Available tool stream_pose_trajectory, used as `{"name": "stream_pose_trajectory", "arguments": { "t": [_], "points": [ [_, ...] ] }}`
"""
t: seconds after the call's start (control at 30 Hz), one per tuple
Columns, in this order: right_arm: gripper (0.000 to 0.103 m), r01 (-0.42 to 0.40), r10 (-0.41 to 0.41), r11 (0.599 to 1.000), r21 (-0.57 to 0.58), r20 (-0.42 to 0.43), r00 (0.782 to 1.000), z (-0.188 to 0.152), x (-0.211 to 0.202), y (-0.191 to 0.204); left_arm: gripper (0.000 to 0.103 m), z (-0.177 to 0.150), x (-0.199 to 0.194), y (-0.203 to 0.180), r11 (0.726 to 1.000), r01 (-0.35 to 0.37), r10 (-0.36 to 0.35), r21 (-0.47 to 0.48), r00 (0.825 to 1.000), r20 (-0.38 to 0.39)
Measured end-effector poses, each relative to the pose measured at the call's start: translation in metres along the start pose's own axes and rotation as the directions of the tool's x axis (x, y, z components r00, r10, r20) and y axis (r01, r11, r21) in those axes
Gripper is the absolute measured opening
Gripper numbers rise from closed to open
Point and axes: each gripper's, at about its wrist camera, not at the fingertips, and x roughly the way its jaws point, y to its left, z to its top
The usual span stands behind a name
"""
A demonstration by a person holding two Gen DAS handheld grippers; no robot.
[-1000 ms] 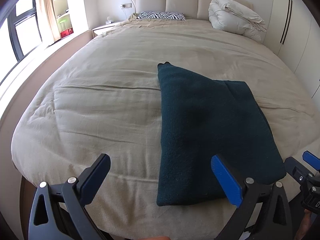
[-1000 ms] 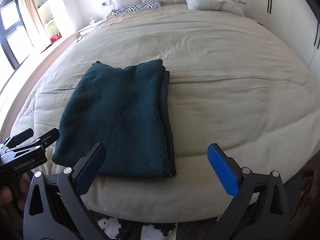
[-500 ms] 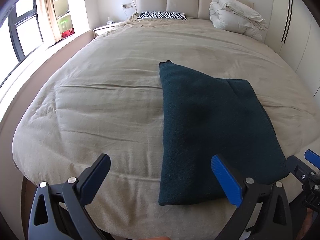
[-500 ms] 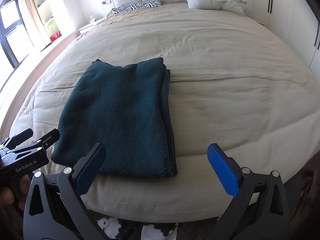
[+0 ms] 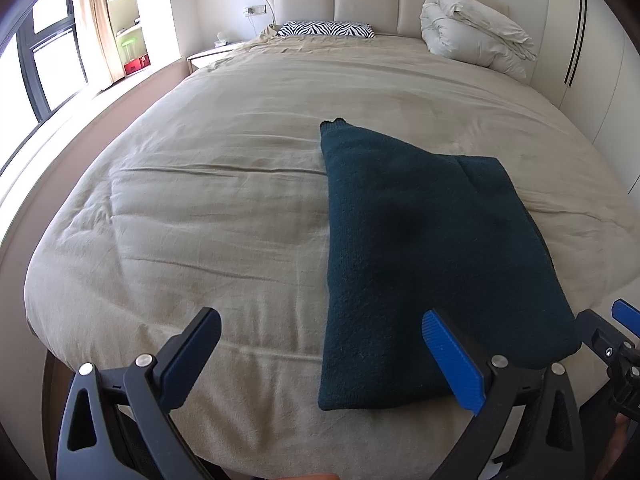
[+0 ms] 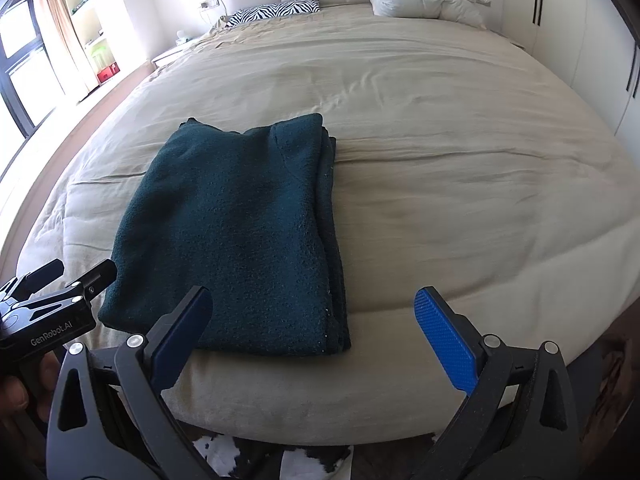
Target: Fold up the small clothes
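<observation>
Folded dark green garment (image 6: 240,240) lies flat on bed (image 6: 440,160). Left hand-held gripper (image 5: 320,352) and right hand-held gripper (image 6: 312,324) both spread wide, empty, just short of its near edge.

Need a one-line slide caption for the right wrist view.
Folded dark green garment lies on the beige bed; right gripper open and empty above the near edge.

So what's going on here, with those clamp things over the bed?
A person is holding a two-finger gripper in each hand to fold small clothes. A dark green garment already lies folded into a rectangle near the foot of the bed. Both the left gripper and the right gripper are open, empty and held just short of the bed's edge, touching nothing. A zebra-print pillow and a bundled white duvet sit by the headboard.
</observation>
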Motion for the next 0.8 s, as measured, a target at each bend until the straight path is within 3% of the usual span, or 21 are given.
{"name": "stream_pose_trajectory", "arguments": {
  "t": [0.8],
  "points": [
    [0.103, 0.005, -0.005, 1.000, 0.010, -0.002, 1.000, -0.0034, -0.0001, -0.0016, 0.103, -0.0009, 0.0014, 0.0009, 1.000, 0.002, -0.002, 0.000, 1.000, -0.004]
  ]
}}
